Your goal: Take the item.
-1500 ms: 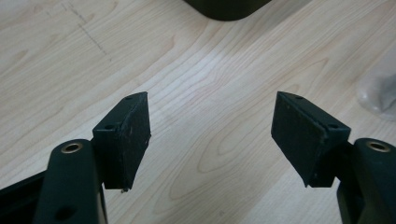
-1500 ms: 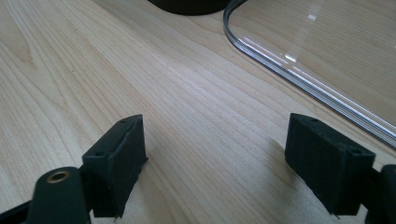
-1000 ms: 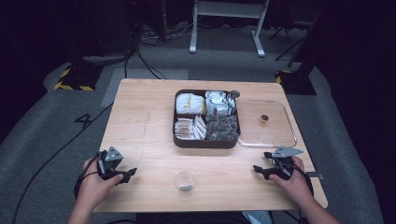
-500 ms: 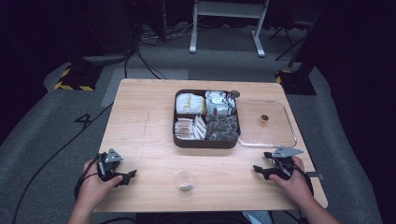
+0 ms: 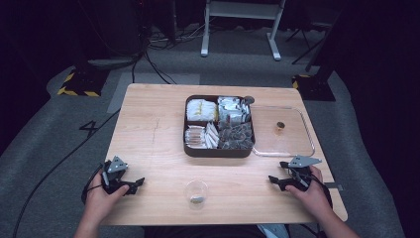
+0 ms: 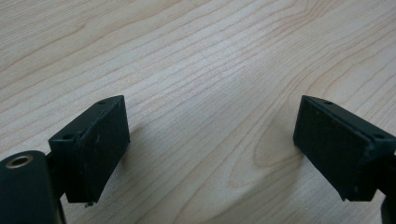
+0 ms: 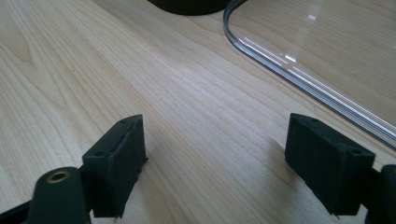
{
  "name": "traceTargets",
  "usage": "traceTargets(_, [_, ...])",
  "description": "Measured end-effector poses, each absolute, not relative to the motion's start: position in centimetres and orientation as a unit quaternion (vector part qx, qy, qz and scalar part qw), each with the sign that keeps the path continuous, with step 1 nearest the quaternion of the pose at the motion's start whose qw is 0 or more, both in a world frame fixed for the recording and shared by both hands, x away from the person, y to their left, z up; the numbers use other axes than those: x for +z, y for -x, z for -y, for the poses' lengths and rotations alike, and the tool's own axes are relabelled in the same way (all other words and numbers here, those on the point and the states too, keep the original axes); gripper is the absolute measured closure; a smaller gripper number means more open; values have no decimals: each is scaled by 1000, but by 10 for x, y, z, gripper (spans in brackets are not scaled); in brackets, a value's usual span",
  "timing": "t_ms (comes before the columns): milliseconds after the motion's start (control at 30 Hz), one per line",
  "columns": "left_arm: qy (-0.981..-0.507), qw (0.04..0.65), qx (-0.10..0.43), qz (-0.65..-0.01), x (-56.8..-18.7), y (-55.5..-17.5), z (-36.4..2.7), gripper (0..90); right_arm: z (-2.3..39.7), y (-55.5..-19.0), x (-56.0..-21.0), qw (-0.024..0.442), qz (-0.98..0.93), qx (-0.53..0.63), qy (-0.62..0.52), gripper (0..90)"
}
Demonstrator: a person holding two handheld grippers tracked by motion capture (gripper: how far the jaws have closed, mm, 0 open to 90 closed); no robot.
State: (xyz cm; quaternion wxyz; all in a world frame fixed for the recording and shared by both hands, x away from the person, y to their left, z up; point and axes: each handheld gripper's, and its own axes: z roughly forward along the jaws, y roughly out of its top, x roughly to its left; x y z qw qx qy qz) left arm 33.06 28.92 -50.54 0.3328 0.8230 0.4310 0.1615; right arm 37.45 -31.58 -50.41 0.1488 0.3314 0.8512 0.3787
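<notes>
Left gripper [image 5: 132, 184]: low over the near-left part of the desk [image 5: 153, 144], held in the person's left hand [image 5: 99, 196]. Jaws spread wide, nothing between them. In the left gripper view [image 6: 212, 140] the jaws stand just above bare wood grain.

Right gripper [image 5: 277, 181]: low over the near-right part of the desk, held in the right hand [image 5: 312, 194], grey plate on top. Jaws also wide apart and empty. In the right gripper view [image 7: 215, 154] bare wood lies between the jaws; just beyond, the rounded corner of a clear lid [image 7: 322, 60] lying flat on the desk, and at the top edge the dark rim of the tray [image 7: 187, 5].

Between the two grippers, near the front edge: a small clear cup [image 5: 196, 192], upright, with something small and pale at the bottom; cannot tell what.

Farther out, desk centre: dark four-compartment tray [image 5: 219, 151], compartments holding packets. Yellowish-white ones far left, silvery ones far right, pale sachets near left, dark ones near right. The clear lid [image 5: 292, 144] lies touching the tray's right side, with a small brown knob [image 5: 280, 125] at its middle.

Around the desk: grey floor [image 5: 44, 148], black cables [image 5: 54, 163], white stand legs [image 5: 237, 25] at the back.
</notes>
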Motion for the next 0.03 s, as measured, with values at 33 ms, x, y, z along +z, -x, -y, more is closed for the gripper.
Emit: traceTargets(33, [-823, 332, 162, -431, -505, -331, -289, 111, 316, -374, -504, 149, -851, 379, -332, 204])
